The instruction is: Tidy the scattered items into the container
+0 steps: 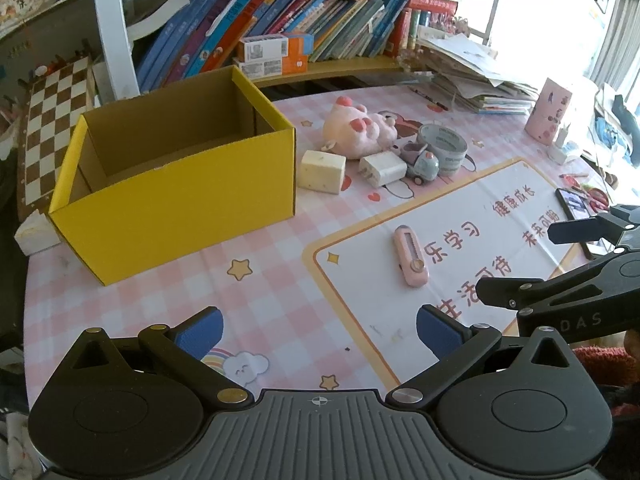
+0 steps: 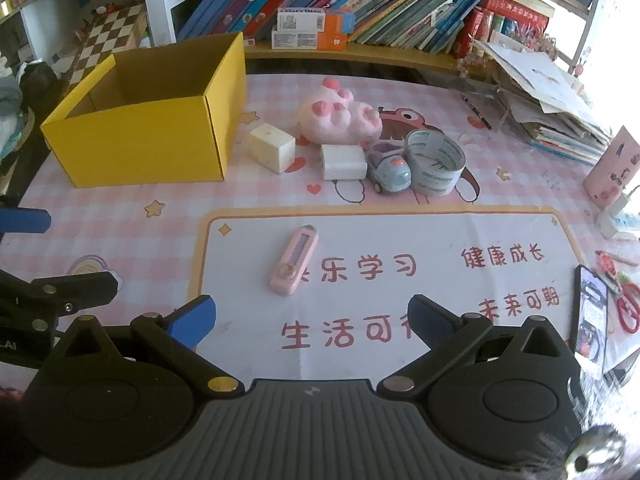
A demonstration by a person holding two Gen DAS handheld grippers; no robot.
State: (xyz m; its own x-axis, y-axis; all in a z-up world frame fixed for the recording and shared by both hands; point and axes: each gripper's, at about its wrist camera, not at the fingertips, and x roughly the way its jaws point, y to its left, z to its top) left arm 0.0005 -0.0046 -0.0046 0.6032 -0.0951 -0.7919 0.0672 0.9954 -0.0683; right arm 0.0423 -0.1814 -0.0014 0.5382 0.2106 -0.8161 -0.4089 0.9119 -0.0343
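With both the left gripper and right gripper spread wide and empty, the pink cutter lies flat near them, well apart from the yellow box, so a shallow pinch could likely skid it away.

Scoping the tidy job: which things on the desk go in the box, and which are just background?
For the job: yellow cardboard box, pink utility knife, plush pig, white charger, cream block, toy car, tape roll.

Lying about: phone, pink cup, chessboard, books, paper stack.
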